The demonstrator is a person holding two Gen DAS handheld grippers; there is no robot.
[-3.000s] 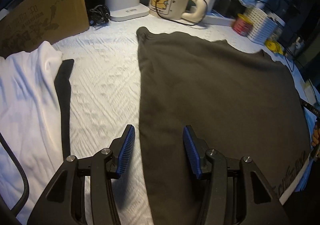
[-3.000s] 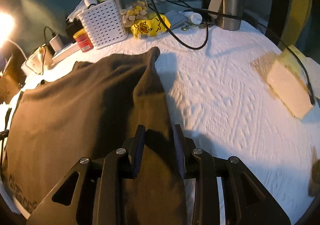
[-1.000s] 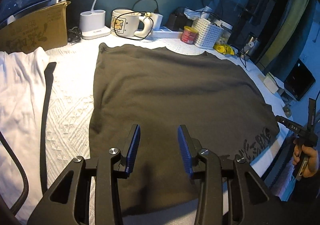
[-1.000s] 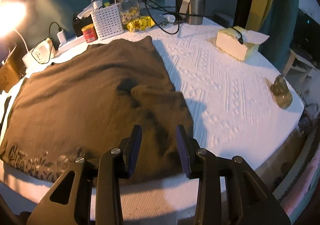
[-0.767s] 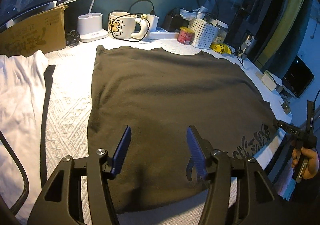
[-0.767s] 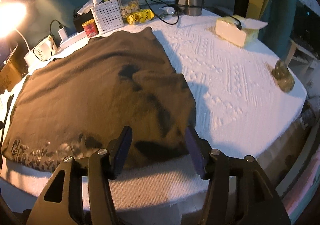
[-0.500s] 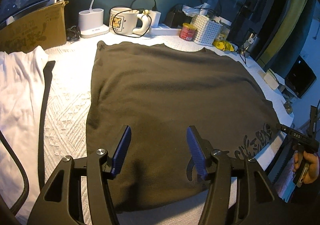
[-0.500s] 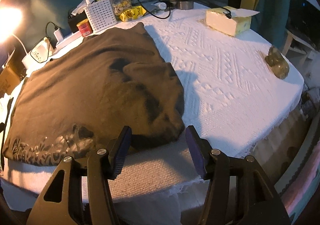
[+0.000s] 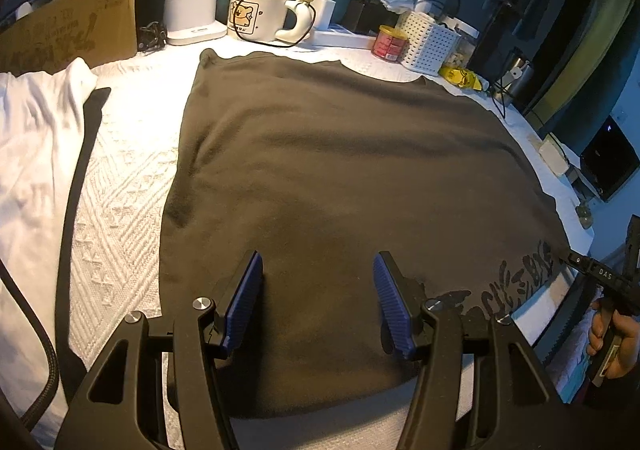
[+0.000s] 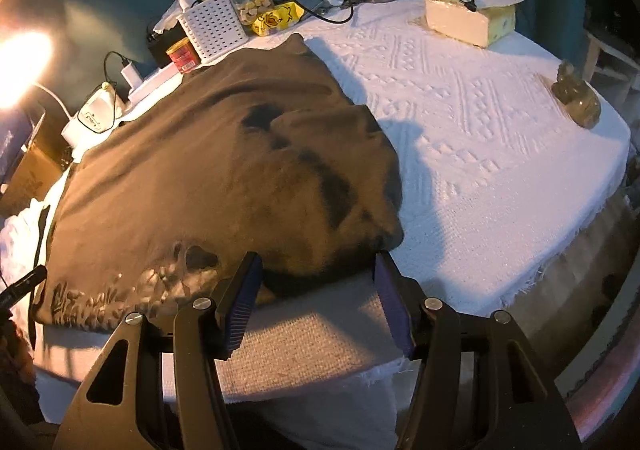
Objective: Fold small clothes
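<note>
A dark brown garment with printed lettering along its near hem lies spread on the white textured table cover. It also shows in the right wrist view, with a rumpled fold near its right edge. My left gripper is open and empty above the garment's near edge. My right gripper is open and empty, just off the garment's near right corner at the table edge. The right gripper's body shows at the far right of the left wrist view.
A white garment with a black strap lies at the left. A cardboard box, lamp base, mug, red tin and white basket line the back. A tissue box, steel tumbler and small figurine stand at the right.
Both grippers have pulled back toward the near table edge and opened wider, letting go of the brown garment, which now lies spread flat.
</note>
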